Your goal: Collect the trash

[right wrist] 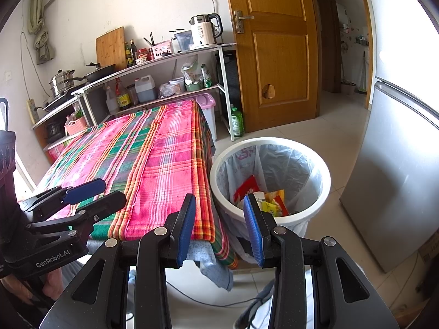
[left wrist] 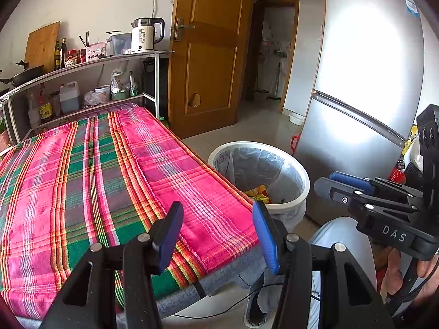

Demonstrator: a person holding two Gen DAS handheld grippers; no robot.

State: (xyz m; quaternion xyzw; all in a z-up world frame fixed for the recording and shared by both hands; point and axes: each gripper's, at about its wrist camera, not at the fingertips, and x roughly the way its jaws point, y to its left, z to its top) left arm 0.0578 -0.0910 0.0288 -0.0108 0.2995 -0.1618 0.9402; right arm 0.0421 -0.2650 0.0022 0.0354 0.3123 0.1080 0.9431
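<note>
Left claw [left wrist: 218,233]: jaws parted, nothing between the blue ribbed pads, hovering over the near edge of the counter [left wrist: 219,277]. Right claw [right wrist: 219,229]: same, jaws apart, empty, sitting over the gap between the counter corner and the bin.

Each claw shows in the other's view: right claw at the right edge of the left wrist view, left claw at the left edge of the right wrist view, both with black hard-plastic arms and metal pivot pins. A hand [left wrist: 406,271] grips the right handle.

Counter is covered by a plaid cloth [left wrist: 109,170], woven, pink/green/orange stripes, lying flat; a grey layer shows under its near hem. No loose items visible on the cloth.

Trash [right wrist: 263,196] is already in the bin: crinkled red and yellow wrappers plus something pale, piled at the bottom. Red wrapper leans against the liner, long axis tilted up toward the counter side. The rest is too jumbled to read an orientation.

Bin [right wrist: 326,175]: round white plastic, smooth rim, thin translucent grey liner [right wrist: 288,164] folded over it, standing upright on pale floor tiles just beside the counter's right side. Silver fridge [right wrist: 397,178] to its right, wooden door [right wrist: 277,54] behind.
</note>
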